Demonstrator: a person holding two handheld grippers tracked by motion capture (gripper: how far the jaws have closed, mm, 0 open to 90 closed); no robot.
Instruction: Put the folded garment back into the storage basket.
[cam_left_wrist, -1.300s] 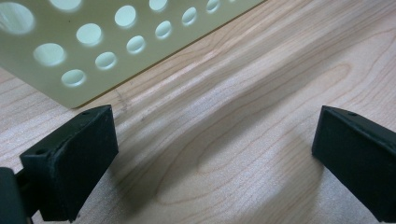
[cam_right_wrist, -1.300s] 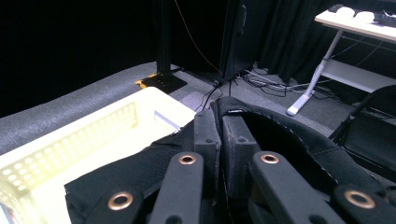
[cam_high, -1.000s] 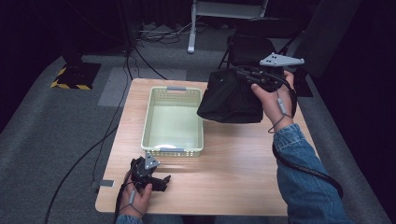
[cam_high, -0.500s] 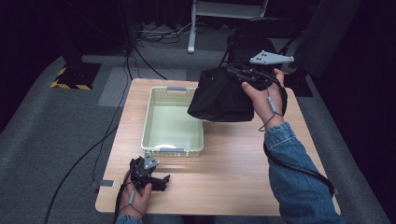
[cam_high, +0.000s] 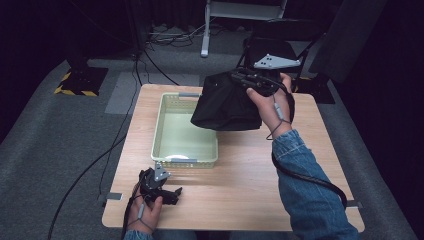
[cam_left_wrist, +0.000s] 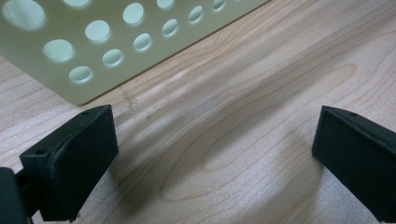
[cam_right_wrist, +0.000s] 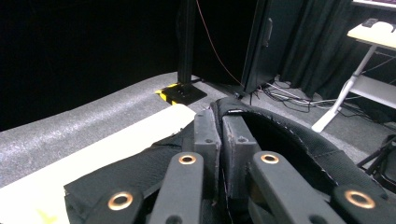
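Observation:
A black fabric bag (cam_high: 226, 102) hangs in the air above the right rim of a pale green perforated basket (cam_high: 169, 131). My right gripper (cam_high: 239, 77) is shut on the bag's top edge; in the right gripper view the two jaws press together on the black fabric (cam_right_wrist: 140, 170) at the gripper (cam_right_wrist: 220, 122) tips. My left gripper (cam_high: 172, 194) rests low on the wooden table (cam_high: 250, 175) near its front left corner, just in front of the basket. In the left gripper view its jaws stand wide apart over bare wood, gripper (cam_left_wrist: 215, 149) open, the basket wall (cam_left_wrist: 93, 42) close ahead.
Beyond the table lie cables (cam_high: 165, 35) on a grey floor mat, a white stand leg (cam_high: 205, 47), a yellow-black striped base (cam_high: 80, 82) at the left, and a dark chair (cam_high: 270, 47) behind the far right edge.
My right gripper has carried the black bag leftward, from beside the basket's right side to over its right rim. The left gripper has stayed where it was.

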